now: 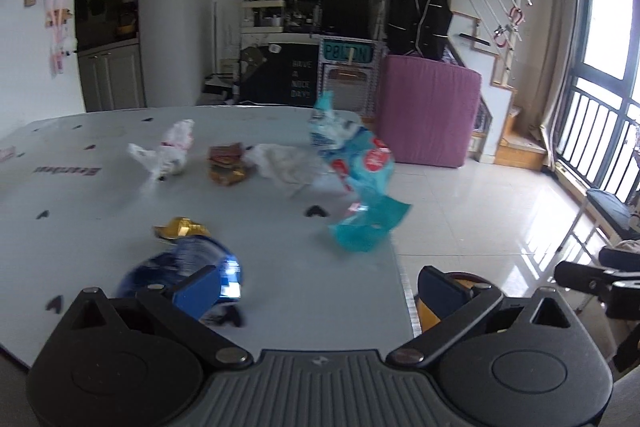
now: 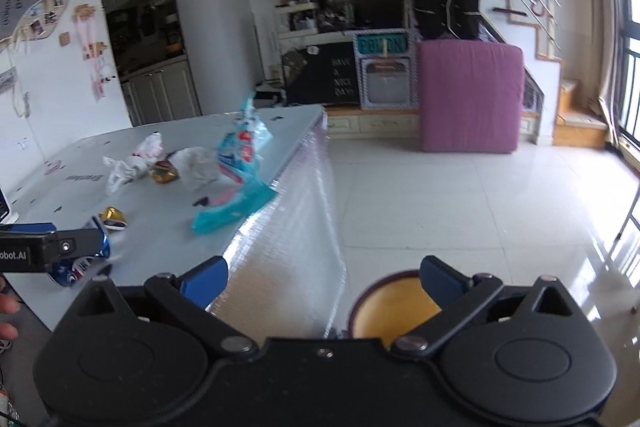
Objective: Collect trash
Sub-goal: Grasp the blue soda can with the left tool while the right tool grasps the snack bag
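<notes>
Trash lies on the grey table. A crushed blue can sits right at my left gripper's left fingertip, which hides part of it. That gripper is open, with nothing between its fingers. A gold wrapper lies just beyond the can. Farther off are a teal snack bag, two white plastic bags and a brown wrapper. My right gripper is open and empty, off the table's right edge above a round bin with a yellow inside.
The table's right edge drops to a tiled floor. A purple cushion block and cabinets stand at the far wall. A window with railing is at the right. A hand shows at the left edge.
</notes>
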Tool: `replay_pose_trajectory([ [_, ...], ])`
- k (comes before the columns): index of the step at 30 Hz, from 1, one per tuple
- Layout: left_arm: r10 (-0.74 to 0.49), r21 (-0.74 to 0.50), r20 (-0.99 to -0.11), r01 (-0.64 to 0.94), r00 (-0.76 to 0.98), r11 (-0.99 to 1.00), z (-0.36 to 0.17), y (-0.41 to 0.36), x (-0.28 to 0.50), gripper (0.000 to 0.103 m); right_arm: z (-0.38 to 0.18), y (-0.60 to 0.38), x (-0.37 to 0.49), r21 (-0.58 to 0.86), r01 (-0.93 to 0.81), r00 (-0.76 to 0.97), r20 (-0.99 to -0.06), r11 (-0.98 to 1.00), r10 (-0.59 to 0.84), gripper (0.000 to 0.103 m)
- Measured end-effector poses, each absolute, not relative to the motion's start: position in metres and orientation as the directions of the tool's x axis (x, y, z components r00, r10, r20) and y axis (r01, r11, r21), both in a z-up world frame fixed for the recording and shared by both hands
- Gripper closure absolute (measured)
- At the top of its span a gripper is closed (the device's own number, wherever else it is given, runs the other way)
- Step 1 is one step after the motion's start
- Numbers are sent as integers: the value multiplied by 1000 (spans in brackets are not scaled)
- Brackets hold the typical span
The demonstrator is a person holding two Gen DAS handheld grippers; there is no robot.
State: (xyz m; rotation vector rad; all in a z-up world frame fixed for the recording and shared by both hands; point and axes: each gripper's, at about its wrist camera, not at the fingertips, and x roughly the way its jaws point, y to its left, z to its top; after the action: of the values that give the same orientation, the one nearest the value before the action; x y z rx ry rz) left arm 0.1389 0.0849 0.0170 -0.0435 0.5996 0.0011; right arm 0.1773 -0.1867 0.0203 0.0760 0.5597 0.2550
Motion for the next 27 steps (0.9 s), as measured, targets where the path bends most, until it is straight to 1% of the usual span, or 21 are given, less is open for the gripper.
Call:
replay_pose_trajectory([
  [6, 68, 54, -559, -45, 827, 998, 17, 133, 142, 0, 19, -154, 193, 123, -284, 802, -513, 951, 306, 0],
  [9, 65, 60, -564, -38, 824, 997, 15, 152, 145, 0, 23, -140, 202, 114, -319, 802, -496, 941, 332, 0],
  [11, 37, 34, -569, -21, 821, 999, 12, 166, 148, 0, 25, -131, 207, 117, -324, 802, -492, 939, 338, 0],
  [14, 6, 22, -574, 7, 819, 1000, 7, 181, 151, 0, 23, -115, 221, 121, -324, 789, -513, 938, 339, 0],
  [19, -52, 13, -597, 74, 800, 997, -4, 202, 163, 0, 28, -87, 243, 124, -330, 800, -489, 936, 347, 0],
  [24, -103, 35, -631, 160, 769, 987, -17, 220, 180, 0, 34, -65, 273, 154, -315, 815, -462, 936, 351, 0],
  [27, -160, 13, -650, 221, 743, 975, -22, 229, 192, 0, 35, -55, 294, 203, -303, 812, -457, 931, 364, 0],
])
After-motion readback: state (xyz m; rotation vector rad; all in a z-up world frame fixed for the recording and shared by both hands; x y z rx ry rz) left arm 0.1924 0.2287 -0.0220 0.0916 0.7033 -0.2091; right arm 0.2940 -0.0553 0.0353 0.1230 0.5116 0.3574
